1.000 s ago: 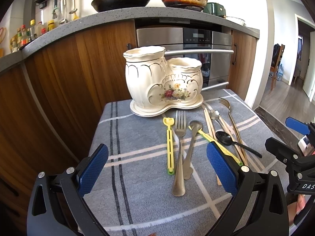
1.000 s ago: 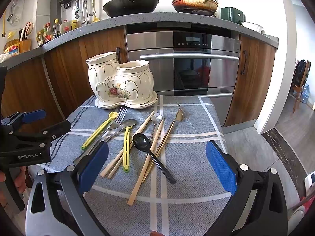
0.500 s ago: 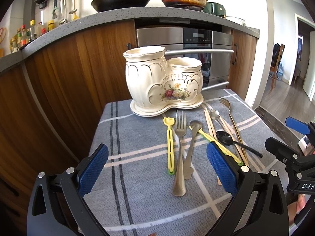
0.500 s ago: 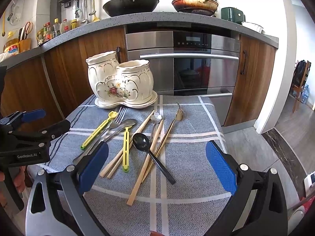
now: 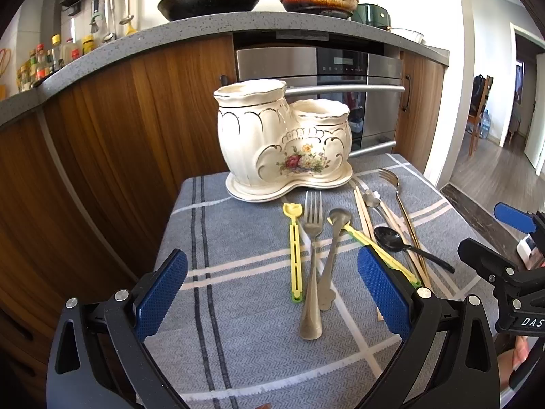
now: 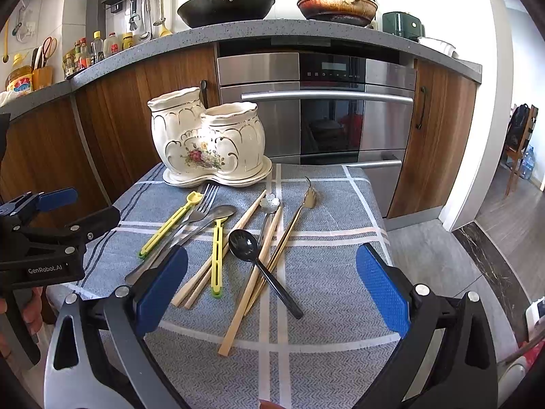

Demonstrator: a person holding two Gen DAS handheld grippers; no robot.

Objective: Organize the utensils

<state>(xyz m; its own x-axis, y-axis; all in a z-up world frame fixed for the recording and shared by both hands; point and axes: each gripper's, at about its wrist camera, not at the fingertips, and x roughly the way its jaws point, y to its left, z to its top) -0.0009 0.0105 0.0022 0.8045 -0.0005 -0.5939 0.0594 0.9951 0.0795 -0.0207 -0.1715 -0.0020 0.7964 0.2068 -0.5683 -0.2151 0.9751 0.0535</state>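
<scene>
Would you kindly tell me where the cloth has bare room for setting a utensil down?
Bare cloth lies left of the yellow tongs and right of the gold fork. The middle, below the ceramic holder, is crowded with overlapping cutlery and chopsticks.

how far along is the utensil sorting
Nothing looks done: no utensil sticks out of the ceramic holder. Nothing is in hand; left gripper and right gripper hover with jaws open. Left: forks, spoons, chopsticks and yellow utensils on the cloth.
</scene>
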